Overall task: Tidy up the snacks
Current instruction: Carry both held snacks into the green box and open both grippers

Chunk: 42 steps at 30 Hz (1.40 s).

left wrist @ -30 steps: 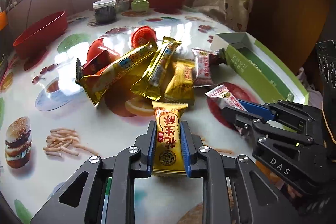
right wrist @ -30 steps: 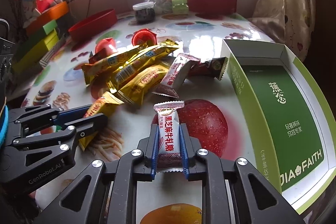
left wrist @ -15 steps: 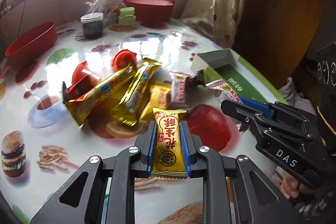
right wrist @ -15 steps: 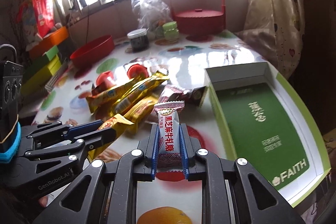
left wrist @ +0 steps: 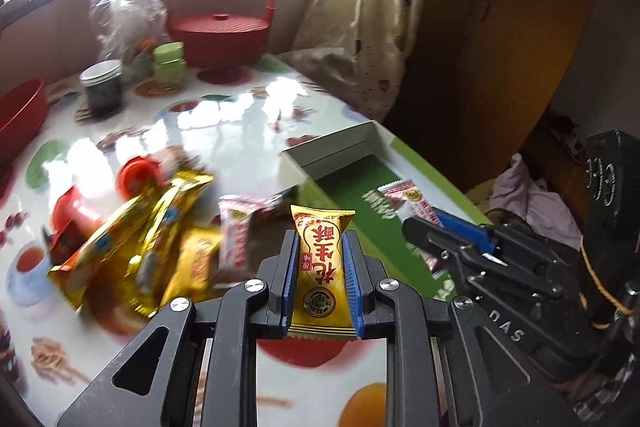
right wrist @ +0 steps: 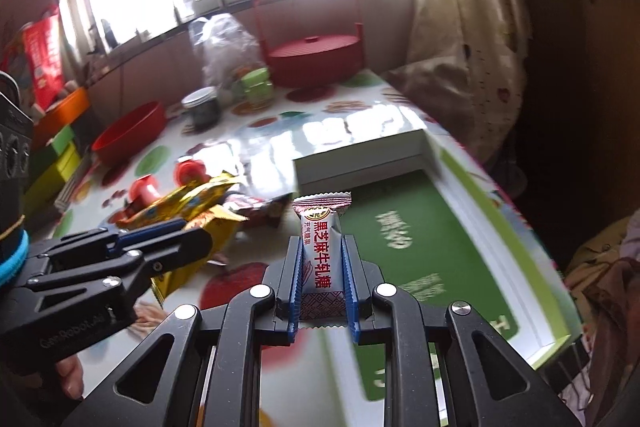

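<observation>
Both grippers have risen off the table and swung toward the green box since a second ago, each carrying its snack along. The left gripper [left wrist: 322,247] has its blue pads clamped on the sides of a yellow peanut-candy packet [left wrist: 322,269], which stands upright between the fingers with its crimped top above the tips. The right gripper [right wrist: 322,255] is clamped the same way on a white sesame-nougat packet [right wrist: 320,251], also upright – in the left wrist view this packet pokes out over the box's green floor.

Just beyond both sets of fingertips lies the open green box [right wrist: 456,187], a shallow tray with white inner walls and white lettering on its floor, sitting at the table's right edge. Nothing can be made out inside it.

To the left of the box, the remaining snack pile [left wrist: 152,227] lies on the printed tablecloth [left wrist: 224,131]: long gold wrappers, a red-and-white packet and two small red cups, blurred by motion. Farther back stand a dark jar [left wrist: 101,89], a green tub [left wrist: 170,63], a red lidded basket [left wrist: 218,41] and a clear plastic bag [left wrist: 120,7] – with a red bowl [right wrist: 130,133] at the far left.
</observation>
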Available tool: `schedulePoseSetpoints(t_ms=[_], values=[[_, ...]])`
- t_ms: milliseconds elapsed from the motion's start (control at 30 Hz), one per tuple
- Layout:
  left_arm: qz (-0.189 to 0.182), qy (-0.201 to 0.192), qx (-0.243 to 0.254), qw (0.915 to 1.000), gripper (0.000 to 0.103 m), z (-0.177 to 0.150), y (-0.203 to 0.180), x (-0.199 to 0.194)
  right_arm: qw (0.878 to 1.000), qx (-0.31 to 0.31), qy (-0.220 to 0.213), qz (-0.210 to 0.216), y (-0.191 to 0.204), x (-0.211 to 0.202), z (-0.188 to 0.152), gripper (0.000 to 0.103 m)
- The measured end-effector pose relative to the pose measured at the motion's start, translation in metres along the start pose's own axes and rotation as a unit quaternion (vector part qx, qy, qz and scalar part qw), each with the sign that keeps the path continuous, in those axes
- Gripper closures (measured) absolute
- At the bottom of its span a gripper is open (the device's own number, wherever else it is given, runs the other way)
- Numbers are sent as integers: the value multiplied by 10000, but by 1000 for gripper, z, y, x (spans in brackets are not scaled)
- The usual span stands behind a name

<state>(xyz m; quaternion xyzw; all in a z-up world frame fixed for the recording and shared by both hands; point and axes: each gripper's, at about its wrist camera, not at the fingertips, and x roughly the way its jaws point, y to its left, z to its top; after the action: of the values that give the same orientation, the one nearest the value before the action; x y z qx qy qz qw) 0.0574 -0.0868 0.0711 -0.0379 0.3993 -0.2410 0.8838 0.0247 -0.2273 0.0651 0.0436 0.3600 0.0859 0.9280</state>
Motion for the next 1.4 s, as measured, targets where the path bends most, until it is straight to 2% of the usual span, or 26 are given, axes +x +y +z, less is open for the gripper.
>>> schedulePoseSetpoints(t_ms=[400,833,1000,1133,1267,1333,1400], values=[[-408,213,-21,9989,80,28,-29,39,9988,289,134,-364,-44,6,-1,86],[-377,681,171,9968,80,19,-55,77,9960,431,356,-695,-76,14,-14,85],[-435,747,165,9961,80,19,-56,82,9960,426,413,-672,-79,13,-17,84],[-465,789,95,9958,80,19,-53,81,9958,418,334,-740,-81,7,-15,76],[-397,672,63,9969,76,17,-48,69,9953,563,10,-786,-90,-15,-10,73],[-413,532,39,9977,76,15,-44,56,9936,618,-133,-941,-98,-26,-7,73],[-390,451,12,9982,76,14,-40,49,9910,633,-86,-1174,-110,-27,-5,73]])
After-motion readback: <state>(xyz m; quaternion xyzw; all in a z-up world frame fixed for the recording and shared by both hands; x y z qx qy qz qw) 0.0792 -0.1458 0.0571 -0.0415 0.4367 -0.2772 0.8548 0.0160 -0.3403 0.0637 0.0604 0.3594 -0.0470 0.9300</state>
